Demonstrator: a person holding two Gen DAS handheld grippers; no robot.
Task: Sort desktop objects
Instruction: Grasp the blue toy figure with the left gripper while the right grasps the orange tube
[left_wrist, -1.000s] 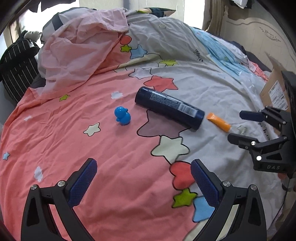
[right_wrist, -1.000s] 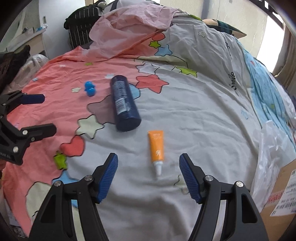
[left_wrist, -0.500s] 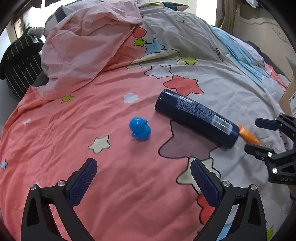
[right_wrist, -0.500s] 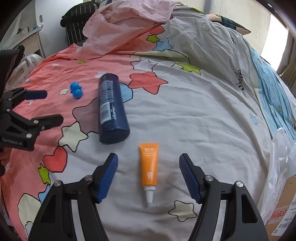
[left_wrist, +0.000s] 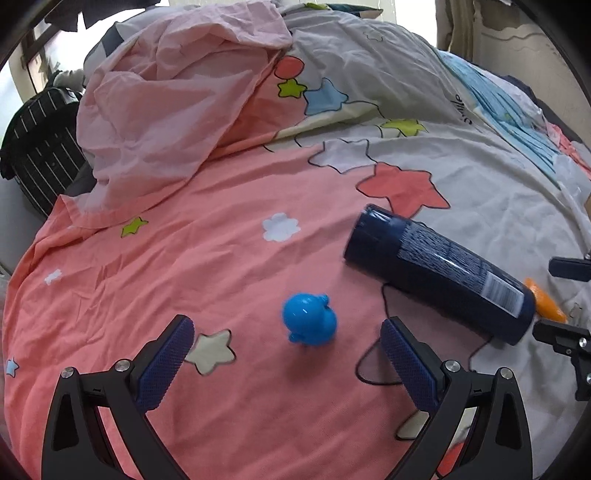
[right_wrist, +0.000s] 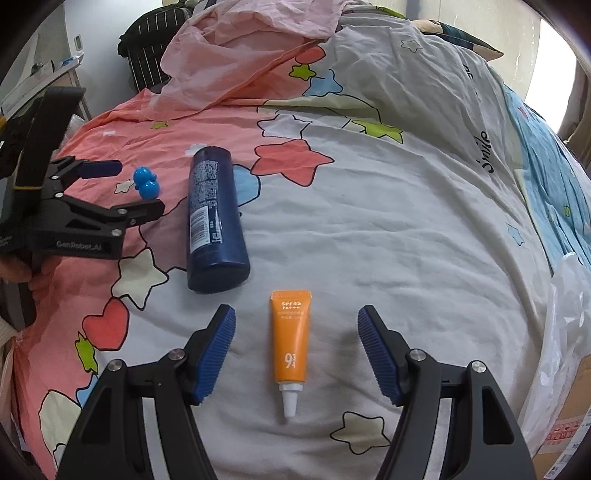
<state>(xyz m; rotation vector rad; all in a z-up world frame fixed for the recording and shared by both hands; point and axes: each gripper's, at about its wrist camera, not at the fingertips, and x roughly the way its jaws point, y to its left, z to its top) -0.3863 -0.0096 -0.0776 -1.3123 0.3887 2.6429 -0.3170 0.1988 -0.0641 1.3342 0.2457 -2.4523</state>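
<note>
Bed w/ a star-print duvet (right_wrist: 369, 206), coral on the left half, grey-white on the right; 3 items lying on it. Far left in the right wrist view, the left gripper (right_wrist: 125, 188) is hanging over the coral part, jaws standing open w/ nothing between the pads. A small blue toy (left_wrist: 309, 324) is sitting just ahead of those jaws, roughly centred on the gap, not touched. Right of it, a dark blue bottle (right_wrist: 214, 221) is lying on its side across the coral/grey border, label facing up. Just past the bottle's near end, an orange tube (right_wrist: 290, 336) marked SPF45 is lying flat on the grey part, white nozzle pointing toward the camera. The right gripper (right_wrist: 295, 350) is sitting over the tube, jaws open, 1 blue pad on each side, neither pad touching it. A crumpled pink sheet (left_wrist: 177, 110) is bunching at the far end of the bed. At the right edge, a clear plastic bag (right_wrist: 554, 332) and a cardboard box corner (right_wrist: 569, 435).
</note>
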